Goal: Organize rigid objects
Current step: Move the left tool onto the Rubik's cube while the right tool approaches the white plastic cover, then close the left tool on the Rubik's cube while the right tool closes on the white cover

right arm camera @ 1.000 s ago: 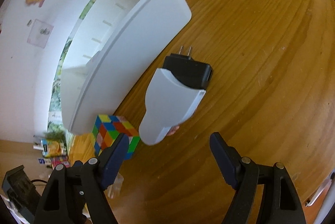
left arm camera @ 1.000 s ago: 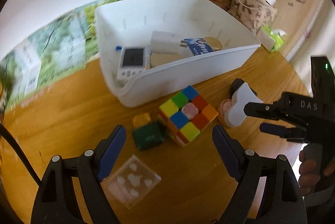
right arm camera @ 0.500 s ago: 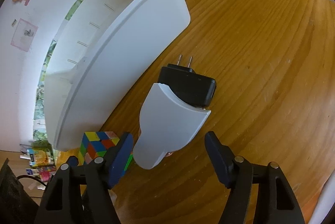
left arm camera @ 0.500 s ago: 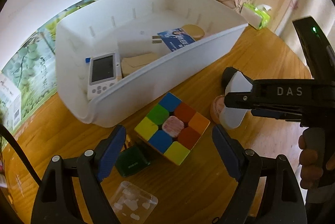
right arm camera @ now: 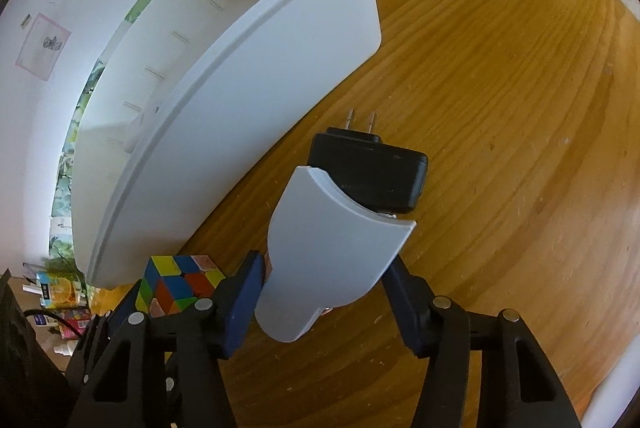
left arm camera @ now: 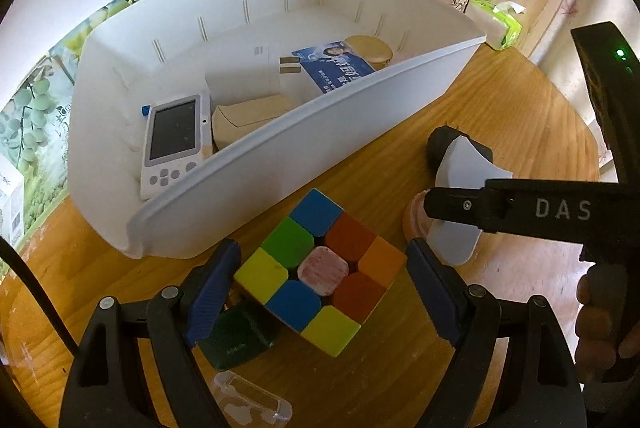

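Evidently both grippers stand ready to lift: left gripper point(left arm camera: 320, 282) jaws wide around the puzzle cube point(left arm camera: 320, 278), right gripper point(right arm camera: 324, 294) jaws closing around the white curved piece point(right arm camera: 332, 260).

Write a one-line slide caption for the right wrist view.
Right gripper closing around a white curved piece lying over a black plug adapter, beside the white bin on the wooden table.

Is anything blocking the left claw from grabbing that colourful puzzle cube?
Nothing visible does. The multicoloured puzzle cube sits between the open left gripper fingers; a dark green box merely lies beside the cube near one finger.
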The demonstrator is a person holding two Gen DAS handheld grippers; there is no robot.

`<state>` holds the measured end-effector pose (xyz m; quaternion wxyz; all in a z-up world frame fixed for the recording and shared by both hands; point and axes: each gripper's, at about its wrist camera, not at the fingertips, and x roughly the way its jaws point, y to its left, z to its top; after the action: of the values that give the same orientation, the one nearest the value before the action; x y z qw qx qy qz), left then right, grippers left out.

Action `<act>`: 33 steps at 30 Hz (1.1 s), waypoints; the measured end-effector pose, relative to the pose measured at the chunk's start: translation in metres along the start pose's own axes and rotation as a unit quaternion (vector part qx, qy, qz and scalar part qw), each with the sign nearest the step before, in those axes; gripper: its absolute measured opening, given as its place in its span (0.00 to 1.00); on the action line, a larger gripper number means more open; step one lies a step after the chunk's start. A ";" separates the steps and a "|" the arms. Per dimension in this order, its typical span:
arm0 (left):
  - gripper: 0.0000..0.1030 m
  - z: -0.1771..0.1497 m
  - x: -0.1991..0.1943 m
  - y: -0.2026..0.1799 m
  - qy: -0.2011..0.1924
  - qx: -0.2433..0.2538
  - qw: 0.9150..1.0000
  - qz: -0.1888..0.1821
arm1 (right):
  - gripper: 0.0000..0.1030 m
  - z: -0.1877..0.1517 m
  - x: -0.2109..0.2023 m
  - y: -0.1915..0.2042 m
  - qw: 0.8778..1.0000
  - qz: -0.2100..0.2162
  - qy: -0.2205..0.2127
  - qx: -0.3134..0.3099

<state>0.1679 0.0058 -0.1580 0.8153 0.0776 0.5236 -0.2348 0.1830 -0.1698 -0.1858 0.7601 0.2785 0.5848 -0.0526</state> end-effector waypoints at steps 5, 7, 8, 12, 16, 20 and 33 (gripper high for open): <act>0.81 0.001 0.005 0.002 0.001 -0.007 1.000 0.000 | 0.55 0.002 0.001 -0.001 1.000 0.002 -0.003 -0.001; 0.78 0.002 0.005 0.004 0.001 -0.013 1.000 -0.007 | 0.54 0.000 -0.001 -0.006 1.000 0.003 -0.005 -0.001; 0.78 0.002 0.004 0.005 0.001 -0.016 1.000 -0.008 | 0.52 -0.001 -0.003 -0.008 1.000 0.004 -0.006 0.000; 0.77 0.003 0.004 0.002 -0.004 -0.008 1.000 -0.006 | 0.47 -0.002 -0.003 -0.010 1.000 0.007 -0.012 0.000; 0.77 0.002 0.002 0.004 -0.004 -0.010 1.000 -0.007 | 0.44 -0.003 -0.005 -0.012 1.000 0.010 -0.015 -0.005; 0.77 0.003 0.002 0.006 -0.006 -0.018 1.000 -0.010 | 0.42 -0.005 -0.006 -0.014 1.000 0.014 -0.018 -0.006; 0.77 0.000 -0.020 0.009 -0.041 -0.039 0.998 -0.034 | 0.33 -0.008 -0.006 -0.018 0.999 0.038 -0.015 -0.014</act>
<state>0.1648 0.0195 -0.1410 0.8301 0.0184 0.5006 -0.2451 0.1672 -0.1829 -0.1879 0.7741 0.2893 0.5627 -0.0193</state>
